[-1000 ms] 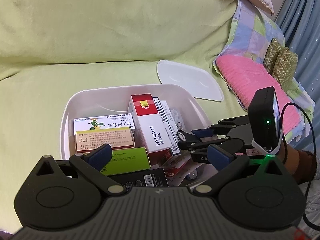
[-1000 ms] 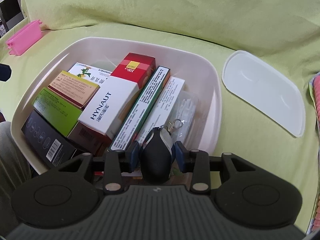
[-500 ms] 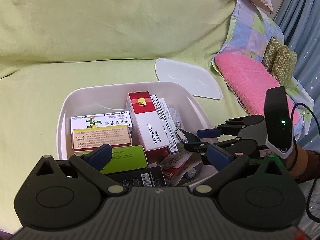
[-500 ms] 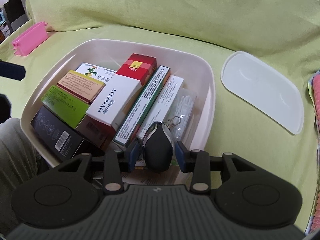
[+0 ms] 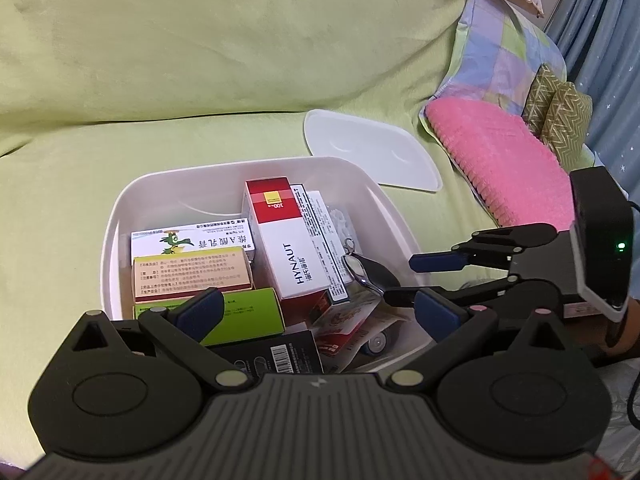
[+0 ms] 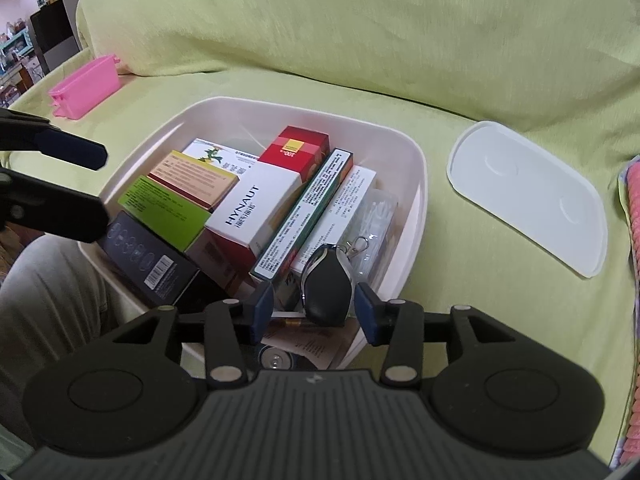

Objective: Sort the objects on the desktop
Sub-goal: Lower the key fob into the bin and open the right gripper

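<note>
A white bin (image 5: 120, 208) (image 6: 420, 160) on the green sofa holds several medicine boxes, among them a white and red HYNAUT box (image 5: 288, 256) (image 6: 256, 200). A black key fob (image 5: 372, 274) (image 6: 326, 284) with a metal clasp lies on the boxes at the bin's near right side. My right gripper (image 6: 314, 306) (image 5: 404, 280) is open, its fingers standing apart on either side of the fob with a gap on the left. My left gripper (image 5: 318, 304) (image 6: 96, 184) hangs open over the bin's near left edge with nothing in it.
The bin's white lid (image 5: 372, 152) (image 6: 528, 196) lies flat on the sofa to the right. A pink cushion (image 5: 500, 160) sits further right. A pink container (image 6: 86, 86) rests far left. A person's grey-clad leg (image 6: 48, 300) is by the bin's near left corner.
My right gripper's fingers have spread and let go of the key fob, which now rests in the bin. Both grippers have drawn back a little from the bin.
</note>
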The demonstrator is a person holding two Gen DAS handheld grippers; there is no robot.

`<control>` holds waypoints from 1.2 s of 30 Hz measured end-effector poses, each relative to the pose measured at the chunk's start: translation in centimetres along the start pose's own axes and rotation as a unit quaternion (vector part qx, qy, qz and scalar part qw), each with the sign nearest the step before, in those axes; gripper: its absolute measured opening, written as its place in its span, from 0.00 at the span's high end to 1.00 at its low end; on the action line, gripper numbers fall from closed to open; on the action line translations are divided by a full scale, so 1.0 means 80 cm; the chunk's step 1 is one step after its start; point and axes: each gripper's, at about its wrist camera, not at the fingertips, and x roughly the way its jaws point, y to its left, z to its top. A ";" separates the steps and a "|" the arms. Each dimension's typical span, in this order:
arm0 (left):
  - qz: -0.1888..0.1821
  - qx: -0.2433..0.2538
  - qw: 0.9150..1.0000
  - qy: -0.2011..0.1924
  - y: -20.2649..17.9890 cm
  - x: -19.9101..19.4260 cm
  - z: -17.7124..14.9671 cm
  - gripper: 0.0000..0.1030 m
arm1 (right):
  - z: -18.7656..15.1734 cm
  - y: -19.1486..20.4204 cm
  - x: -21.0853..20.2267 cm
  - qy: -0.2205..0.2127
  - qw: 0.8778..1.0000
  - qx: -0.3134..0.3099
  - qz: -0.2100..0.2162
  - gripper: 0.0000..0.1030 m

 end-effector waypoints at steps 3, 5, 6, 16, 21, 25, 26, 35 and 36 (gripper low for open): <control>0.001 0.001 1.000 0.002 -0.003 0.002 0.000 0.01 | -0.002 -0.001 -0.006 -0.005 1.000 0.002 0.003 0.57; 0.002 0.003 1.000 0.003 -0.005 0.002 0.000 0.01 | -0.003 -0.002 -0.009 -0.007 1.000 0.004 0.004 0.56; 0.002 0.003 1.000 0.003 -0.005 0.002 0.000 0.01 | -0.004 -0.002 -0.011 -0.008 1.000 0.005 0.004 0.55; 0.003 0.011 1.000 0.004 -0.013 0.000 -0.002 0.01 | -0.013 0.009 -0.009 0.007 0.999 -0.041 0.032 0.72; 0.006 0.009 1.000 0.006 -0.011 -0.002 -0.004 0.01 | -0.012 0.009 0.010 0.031 0.998 -0.031 0.052 0.77; 0.007 0.007 1.000 0.006 -0.009 -0.003 -0.004 0.01 | -0.013 0.003 0.021 0.041 0.997 -0.020 0.055 0.77; 0.006 0.006 1.000 0.007 -0.009 -0.003 -0.004 0.01 | -0.013 0.002 0.022 0.041 0.998 -0.019 0.052 0.77; 0.000 0.012 1.000 0.014 -0.013 0.005 -0.004 0.01 | -0.010 -0.008 0.027 0.033 0.999 -0.005 0.035 0.79; -0.001 0.013 1.000 0.015 -0.014 0.005 -0.004 0.01 | -0.010 -0.008 0.027 0.033 0.999 -0.005 0.036 0.79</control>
